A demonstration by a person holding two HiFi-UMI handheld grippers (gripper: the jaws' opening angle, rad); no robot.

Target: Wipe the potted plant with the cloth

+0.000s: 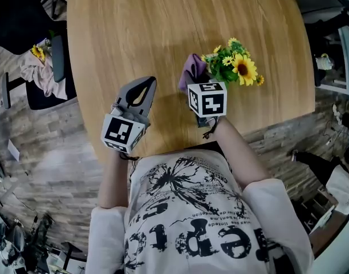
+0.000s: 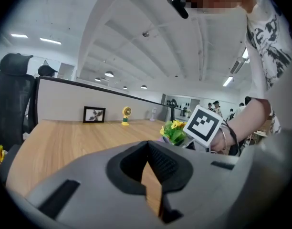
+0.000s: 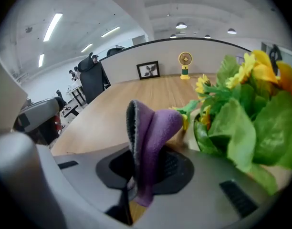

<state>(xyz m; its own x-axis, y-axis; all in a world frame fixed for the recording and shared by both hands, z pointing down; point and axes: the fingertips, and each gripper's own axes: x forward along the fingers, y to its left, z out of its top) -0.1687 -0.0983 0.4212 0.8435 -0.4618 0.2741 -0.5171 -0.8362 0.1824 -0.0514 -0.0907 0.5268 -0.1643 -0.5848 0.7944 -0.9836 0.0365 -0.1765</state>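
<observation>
An open office with strip lights surrounds a round-cornered wooden table (image 1: 134, 33). At its far edge, against a low grey partition (image 3: 208, 51), stand a small picture frame (image 3: 149, 70) and a little yellow fan (image 3: 185, 60); a black chair (image 3: 92, 78) sits off to one side. The potted plant (image 1: 234, 66), with yellow flowers and green leaves, stands on the table near the person's edge. The right tool (image 3: 136, 173) is beside it, its jaws pinching a purple cloth (image 3: 148, 132) that rises in a fold above them, close to the leaves on the plant's left in the head view. The left tool (image 1: 145, 84) is over the table, apart from the plant, its jaws pressed together with nothing between them.
</observation>
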